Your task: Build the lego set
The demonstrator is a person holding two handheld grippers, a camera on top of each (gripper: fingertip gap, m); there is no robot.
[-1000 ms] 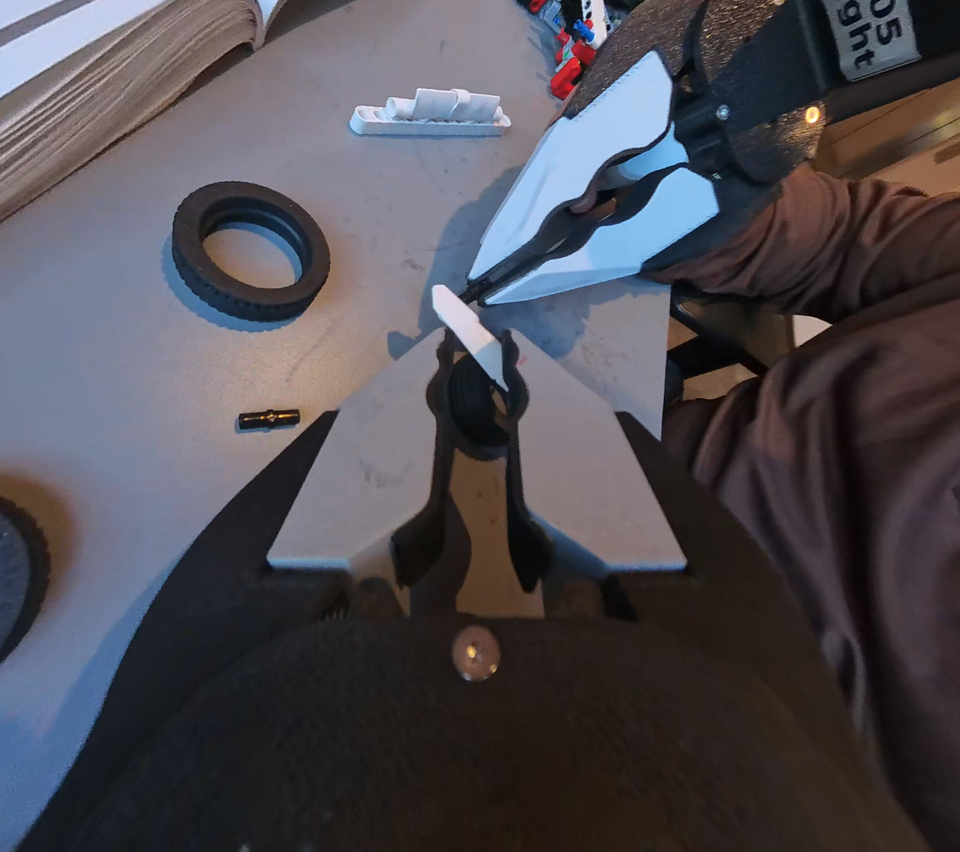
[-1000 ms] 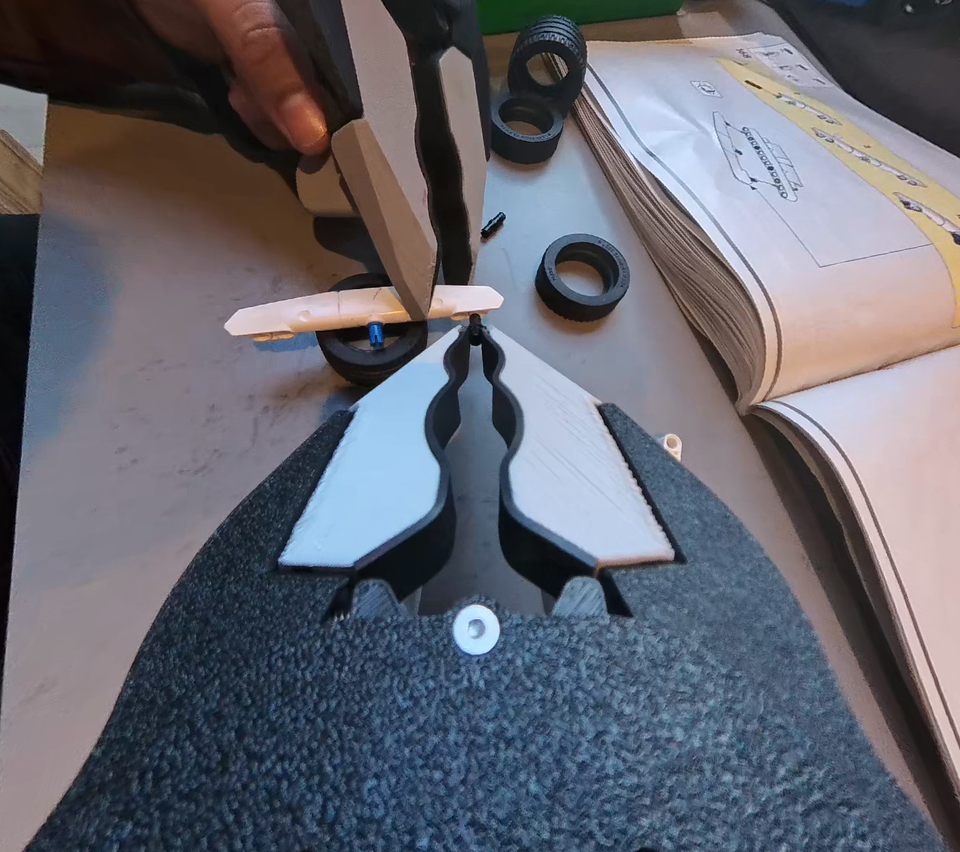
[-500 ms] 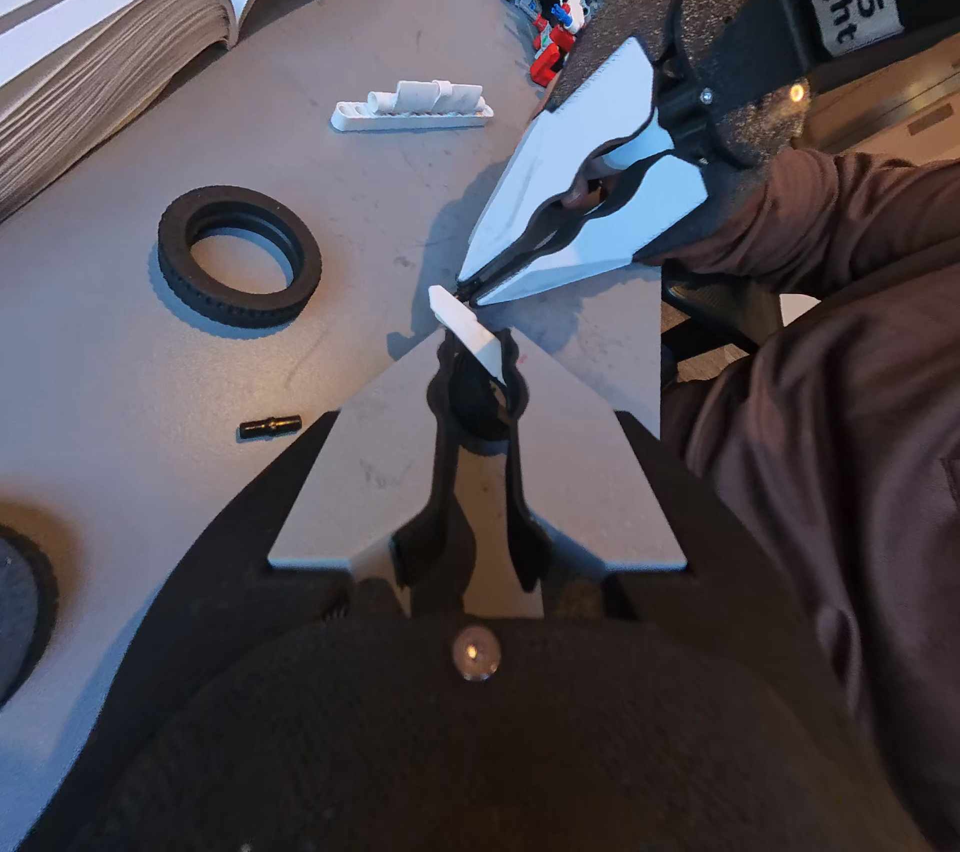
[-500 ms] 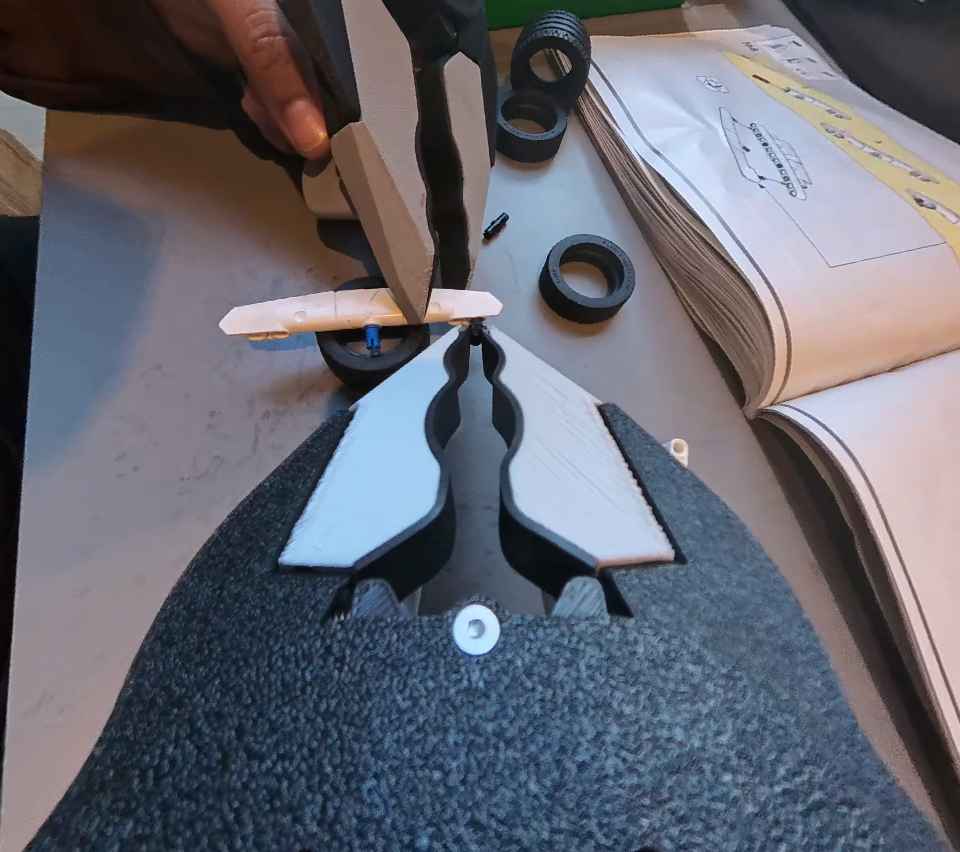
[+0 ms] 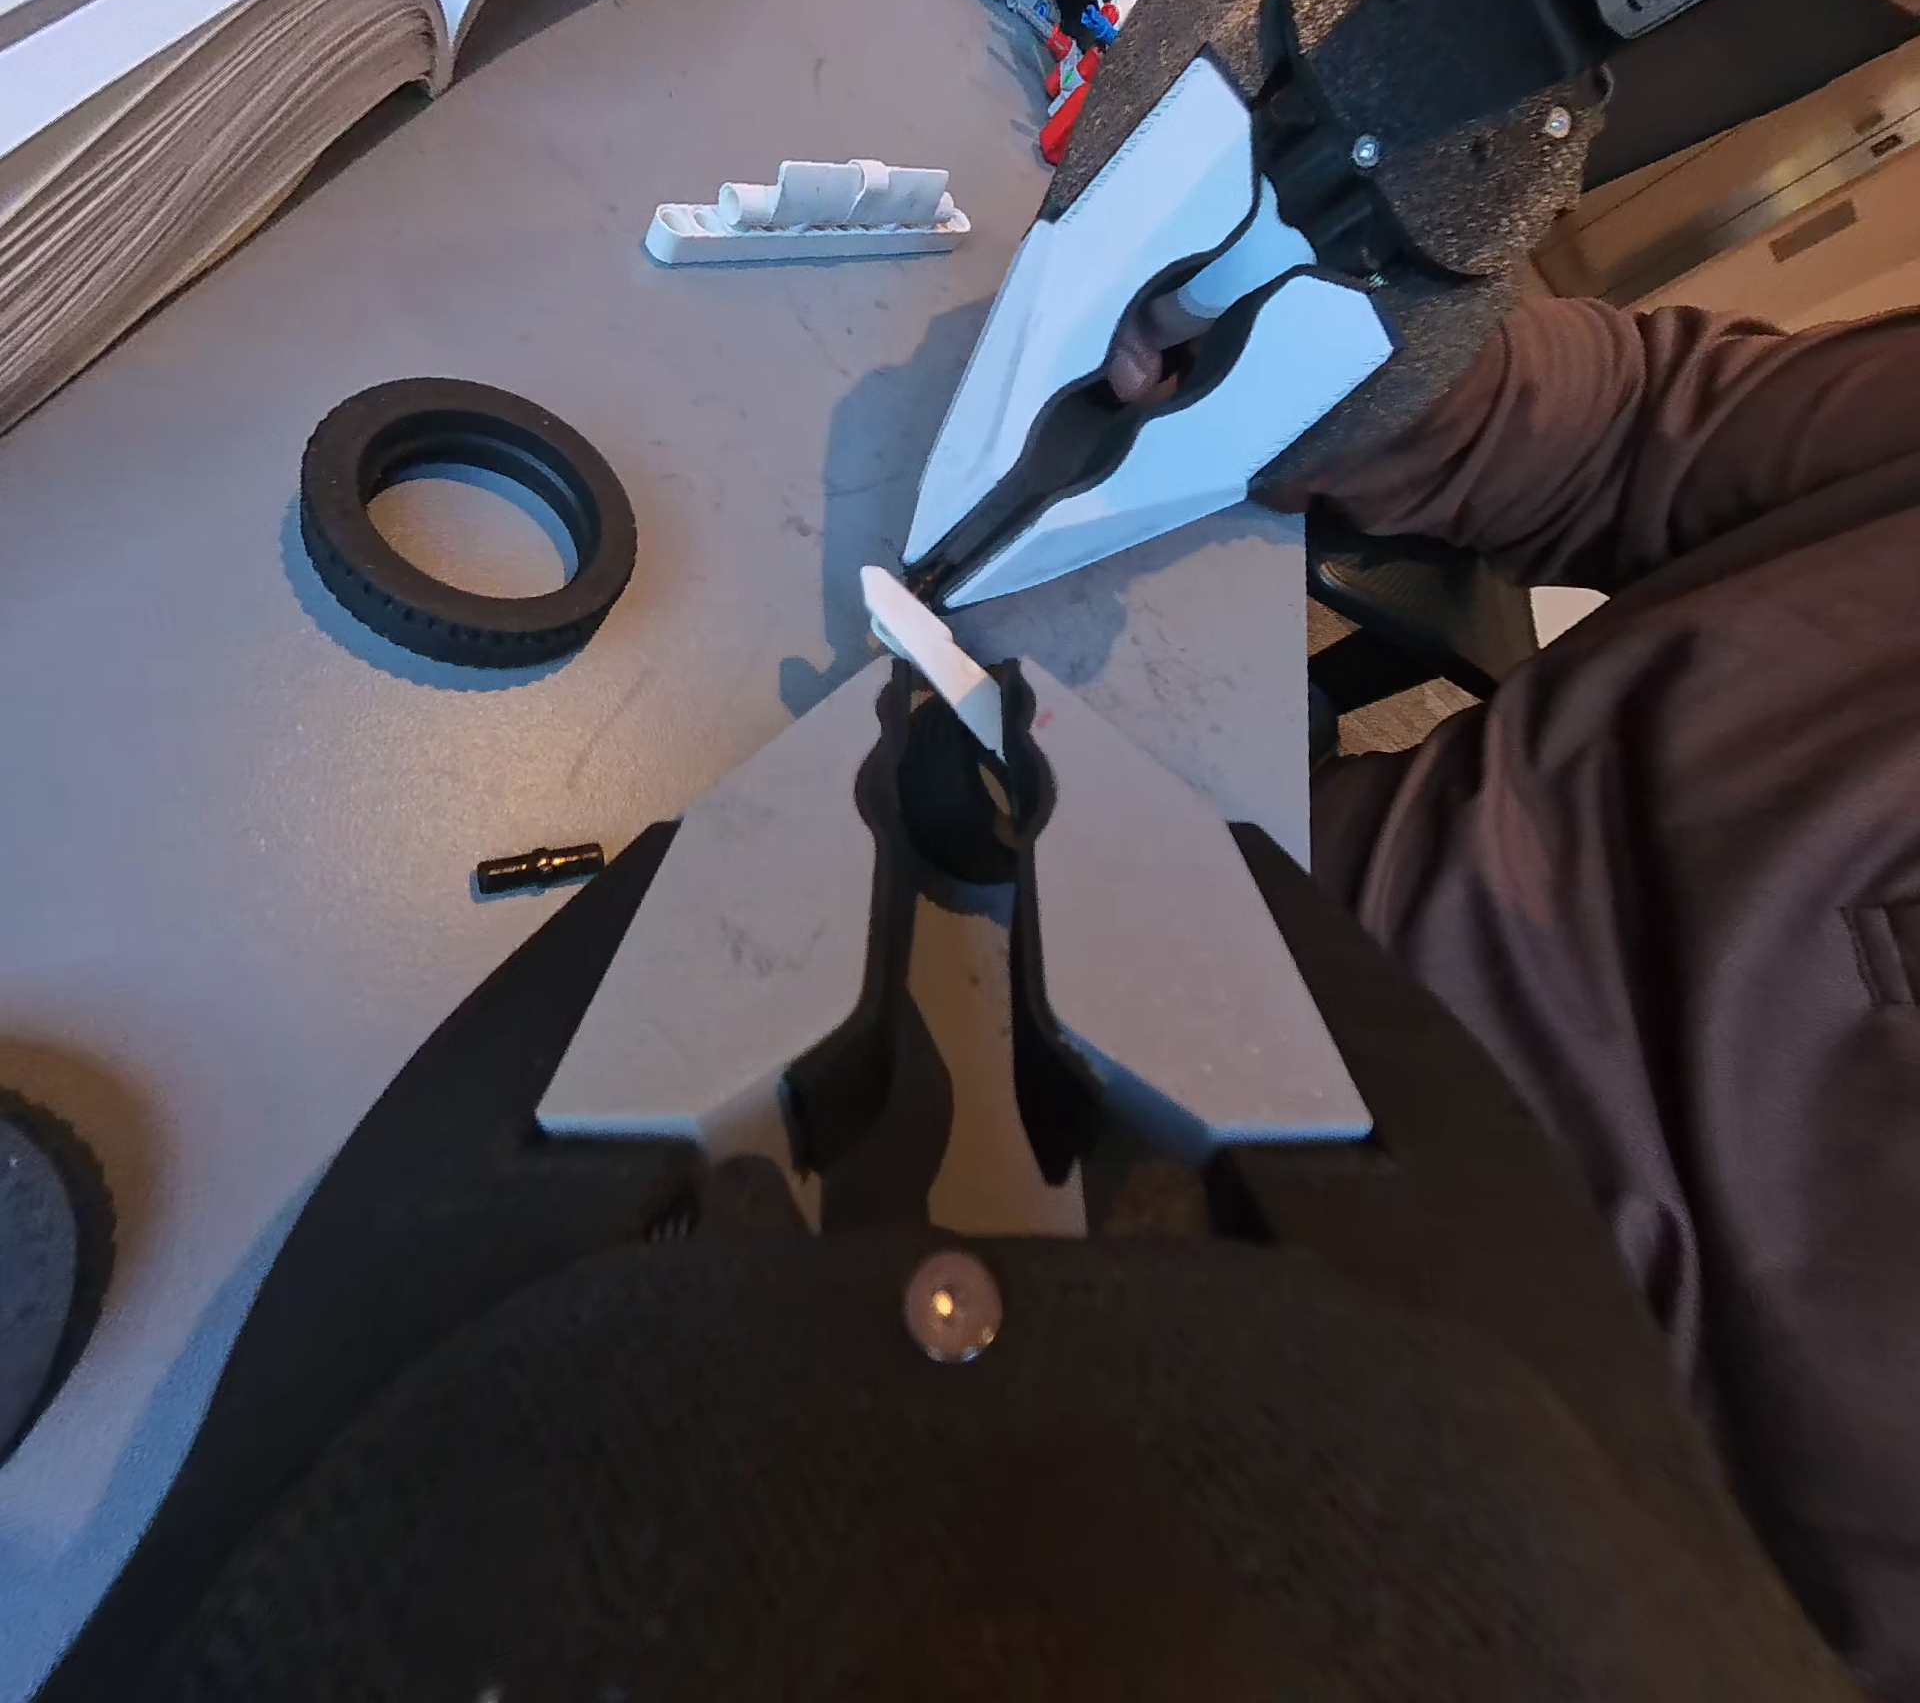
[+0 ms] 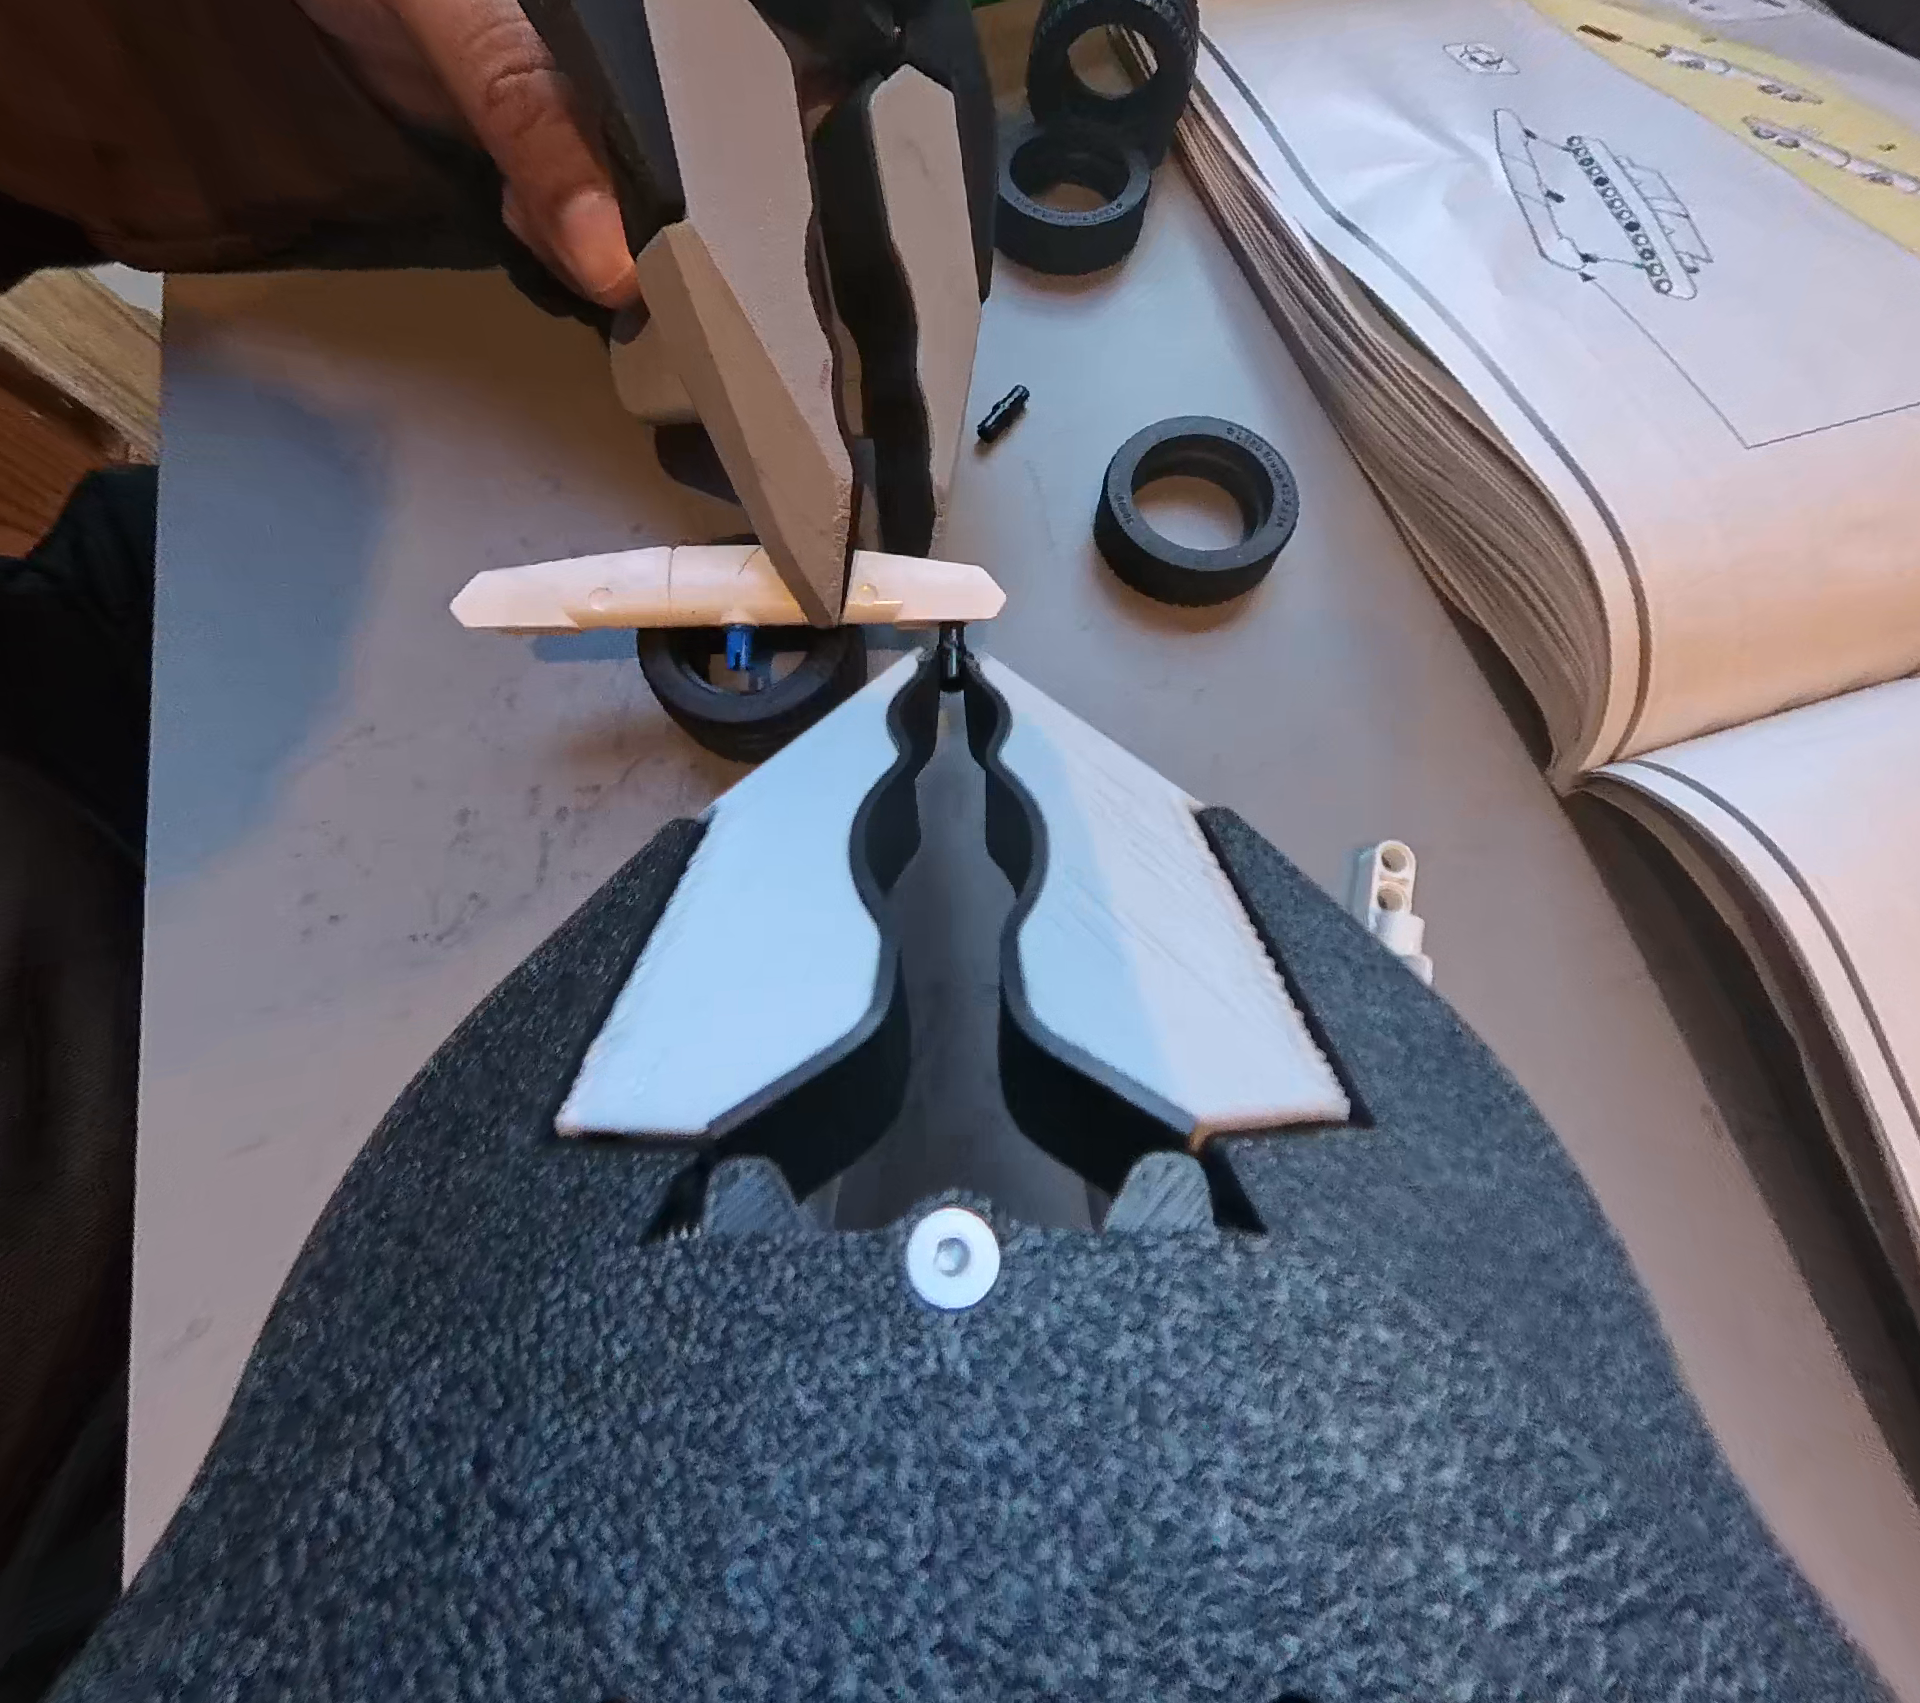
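The long white piece (image 6: 727, 599) sits in the middle of the right wrist view, pinched by the left gripper (image 6: 842, 588). In the left wrist view most of it (image 5: 930, 651) is hidden. The right gripper (image 6: 948, 666) is closed on a tiny black pin (image 6: 949, 643) just under the piece. Only the right view shows the blue peg (image 6: 738, 645) and the tire (image 6: 748, 697) behind it.

left tool (image 5: 951, 677) clamped, right tool (image 6: 948, 666) pinched

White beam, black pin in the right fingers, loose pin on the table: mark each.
white beam (image 6: 623, 599): right wrist view, left half of its top face.
black pin (image 6: 949, 643): right wrist view, tip above the fingers.
loose pin (image 5: 540, 866): left wrist view, mid-shaft.
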